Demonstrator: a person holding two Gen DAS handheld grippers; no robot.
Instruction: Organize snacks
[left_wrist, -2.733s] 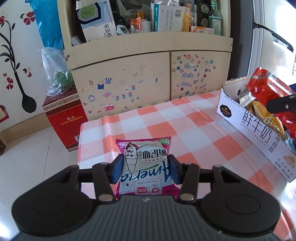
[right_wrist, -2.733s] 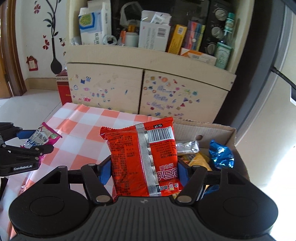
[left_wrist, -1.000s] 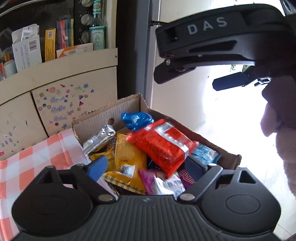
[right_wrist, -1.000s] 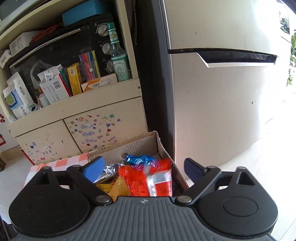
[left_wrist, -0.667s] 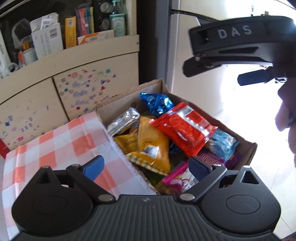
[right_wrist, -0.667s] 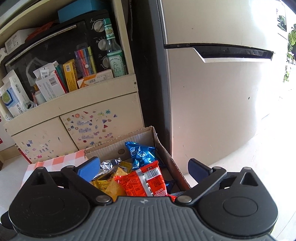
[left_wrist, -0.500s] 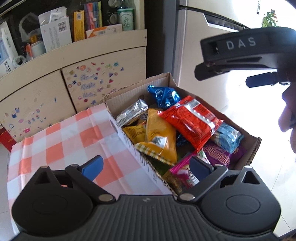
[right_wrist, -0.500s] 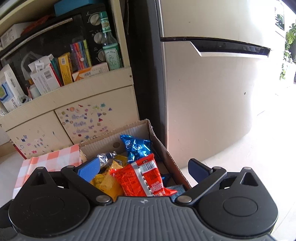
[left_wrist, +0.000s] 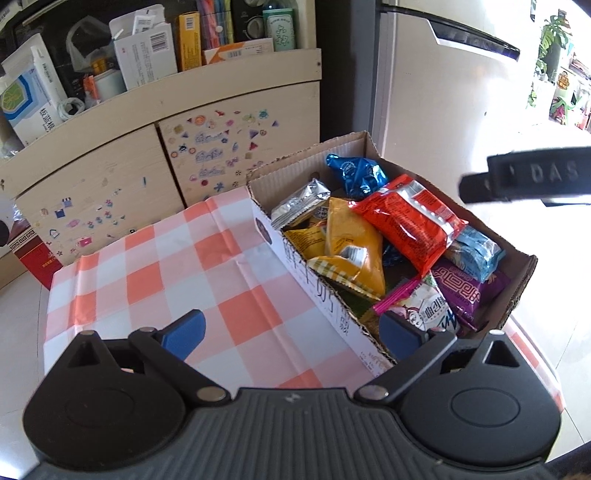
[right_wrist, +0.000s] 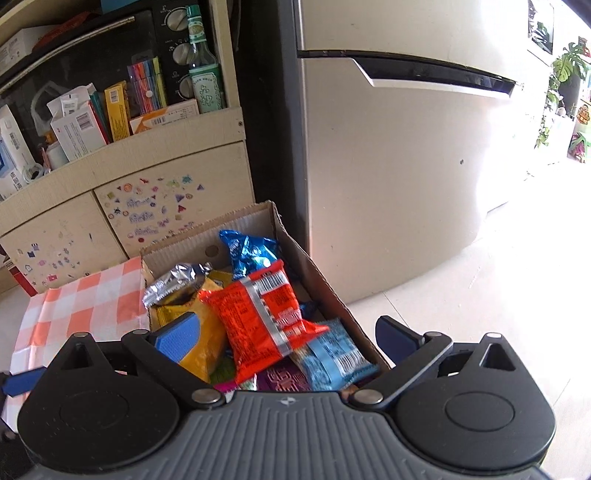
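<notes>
Both claws spread wide, nothing held. Left gripper (left_wrist: 291, 334) above the checked tablecloth (left_wrist: 207, 266), beside the near wall of the cardboard box (left_wrist: 317, 291). Right gripper (right_wrist: 286, 338) above the box's near end. Snacks all in the box: red packet (right_wrist: 264, 317) on top (barcode up), orange bag (left_wrist: 351, 243), blue foil bag (right_wrist: 247, 253), silver packet (left_wrist: 299, 208), purple pack (left_wrist: 465, 291), pink-edged white packet (left_wrist: 424, 312) at the near end.

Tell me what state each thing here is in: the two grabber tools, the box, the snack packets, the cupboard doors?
left gripper: open, holding nothing
right gripper: open, holding nothing
cardboard box: open-topped, full of snacks
red packet: sealed, lying on top
silver packet: sealed, in the box
cupboard doors: shut
</notes>
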